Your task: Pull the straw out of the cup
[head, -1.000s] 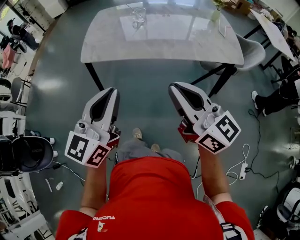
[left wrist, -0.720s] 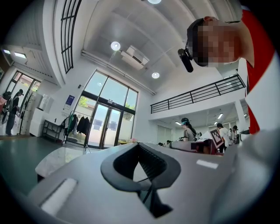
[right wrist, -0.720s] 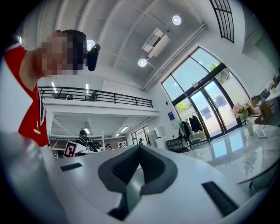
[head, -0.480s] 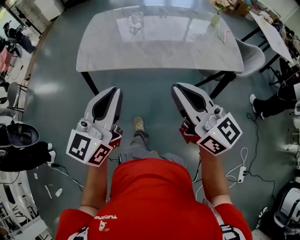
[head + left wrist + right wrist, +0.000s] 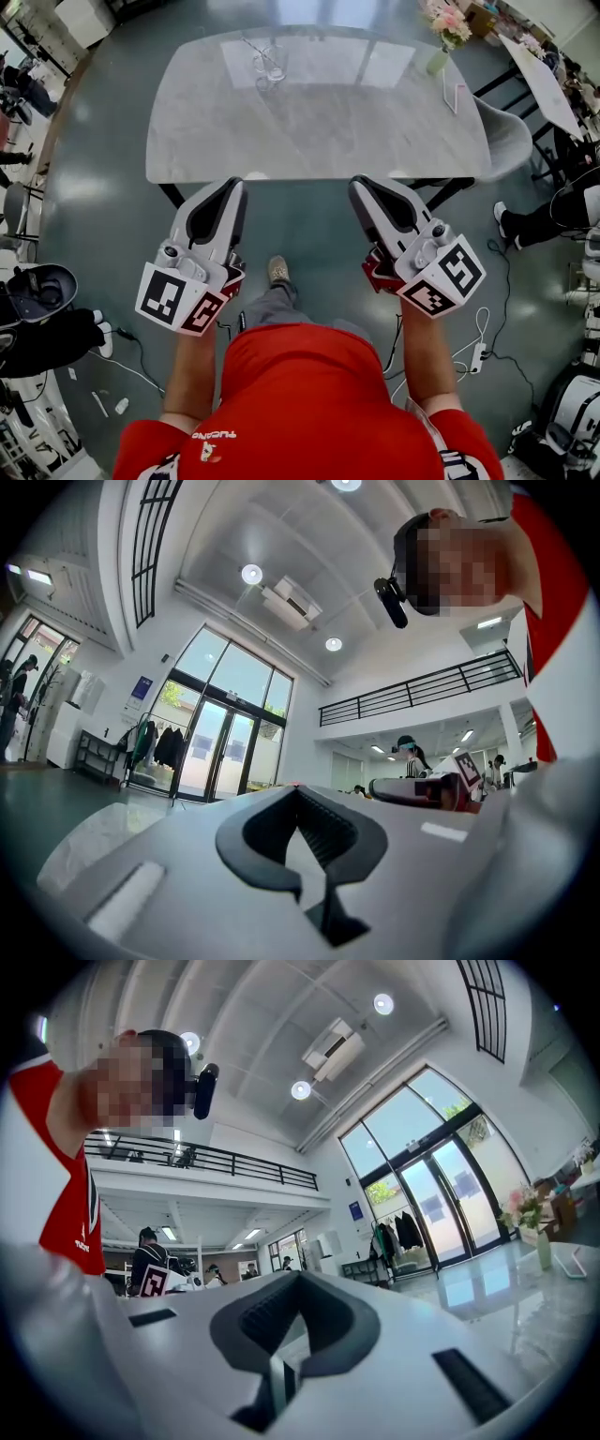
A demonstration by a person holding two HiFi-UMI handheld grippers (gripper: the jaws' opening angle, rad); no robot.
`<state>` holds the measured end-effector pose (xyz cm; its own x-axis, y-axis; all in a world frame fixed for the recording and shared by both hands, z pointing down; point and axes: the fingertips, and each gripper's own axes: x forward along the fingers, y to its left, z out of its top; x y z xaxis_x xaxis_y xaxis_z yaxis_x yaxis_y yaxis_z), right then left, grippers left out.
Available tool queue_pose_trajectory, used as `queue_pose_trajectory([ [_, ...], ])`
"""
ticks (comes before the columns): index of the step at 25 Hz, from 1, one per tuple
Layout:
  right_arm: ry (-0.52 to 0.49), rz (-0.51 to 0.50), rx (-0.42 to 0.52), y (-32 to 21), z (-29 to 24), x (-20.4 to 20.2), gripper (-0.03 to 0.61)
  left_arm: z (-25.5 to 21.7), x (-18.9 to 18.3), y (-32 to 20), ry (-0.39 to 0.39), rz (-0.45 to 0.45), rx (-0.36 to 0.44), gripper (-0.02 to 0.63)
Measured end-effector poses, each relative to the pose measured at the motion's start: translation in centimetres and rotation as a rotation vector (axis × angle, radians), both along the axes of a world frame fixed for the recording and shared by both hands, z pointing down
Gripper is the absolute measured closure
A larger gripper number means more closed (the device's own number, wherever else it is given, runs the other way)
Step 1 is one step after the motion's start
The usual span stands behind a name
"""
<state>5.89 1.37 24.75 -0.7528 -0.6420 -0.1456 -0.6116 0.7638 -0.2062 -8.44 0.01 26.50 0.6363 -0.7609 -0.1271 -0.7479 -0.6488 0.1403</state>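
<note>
A clear glass cup (image 5: 269, 62) with a thin straw (image 5: 253, 45) leaning out of it stands at the far left of the grey marble table (image 5: 319, 131). Both grippers are held side by side in front of the table's near edge, well short of the cup. In the head view, the left gripper (image 5: 232, 185) and the right gripper (image 5: 360, 184) have their jaws together with nothing held. The left gripper view shows its gripper (image 5: 298, 791) shut and empty, pointing slightly upward at glass doors. In the right gripper view, that gripper (image 5: 298, 1277) is likewise shut and empty.
A vase of pink flowers (image 5: 442, 36) and a white card (image 5: 454, 94) stand at the table's far right. A grey chair (image 5: 511, 141) sits by the right end. A power strip (image 5: 476, 349) and cables lie on the floor at right. Other people stand in the hall.
The table has come closer and lower in the head view as the person walks toward it. Both grippers have travelled forward with them, still shut, now reaching the table's near edge.
</note>
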Motion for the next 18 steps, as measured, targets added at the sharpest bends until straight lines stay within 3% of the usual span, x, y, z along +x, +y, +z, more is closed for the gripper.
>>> queue_pose_trajectory([
  [13,0.011,0.078,-0.022,-11.6,-0.2,-3.2,0.578,0.6,-3.5,-12.7,-0.011,0.056,-0.022,0.609],
  [18,0.069,0.097,-0.032,-14.9,0.8,-3.4,0.578,1.6,-3.6,-15.8,-0.015,0.062,-0.046,0.609],
])
